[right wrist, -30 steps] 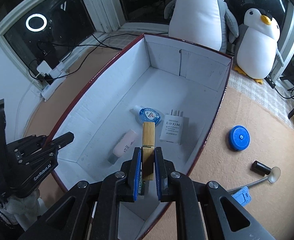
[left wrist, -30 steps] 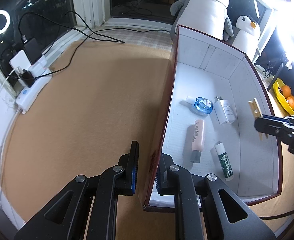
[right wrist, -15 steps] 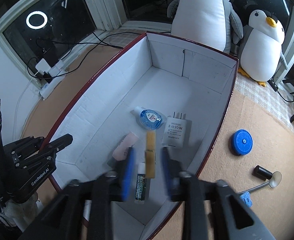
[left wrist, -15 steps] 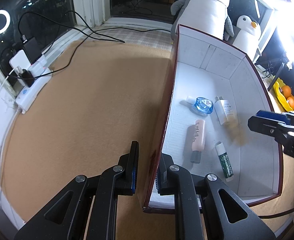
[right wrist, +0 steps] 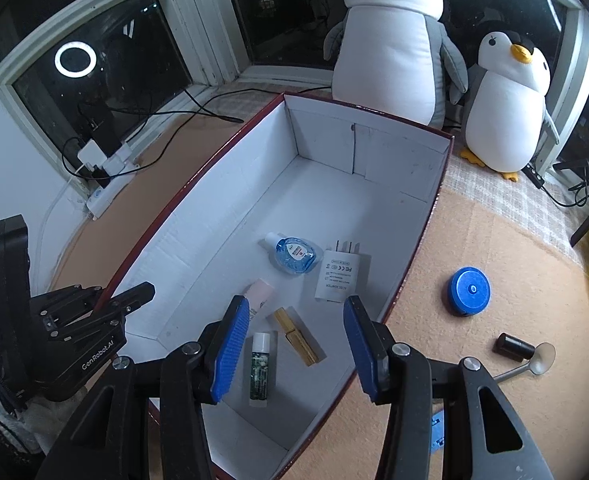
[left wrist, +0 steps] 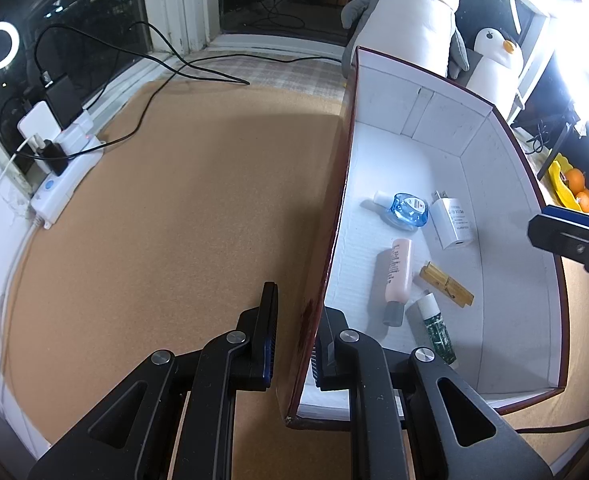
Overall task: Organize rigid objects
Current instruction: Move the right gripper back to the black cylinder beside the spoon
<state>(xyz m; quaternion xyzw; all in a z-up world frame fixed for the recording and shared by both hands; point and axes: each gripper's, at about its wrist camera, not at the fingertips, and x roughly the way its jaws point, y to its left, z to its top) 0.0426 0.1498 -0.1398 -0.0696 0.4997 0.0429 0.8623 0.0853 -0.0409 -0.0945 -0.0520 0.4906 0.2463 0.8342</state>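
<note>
left gripper is clamped on the near left wall of the box, one finger outside, one inside. right gripper hangs over the box's near end; its jaws have just been opening and now stand apart with nothing between the pads. the wooden clothespin lies flat on the box floor below them, just beside the lip balm stick and the pink tube. blue dropper bottle and white charger sit further in. outside on the mat: blue round case, small black cylinder.
</note>
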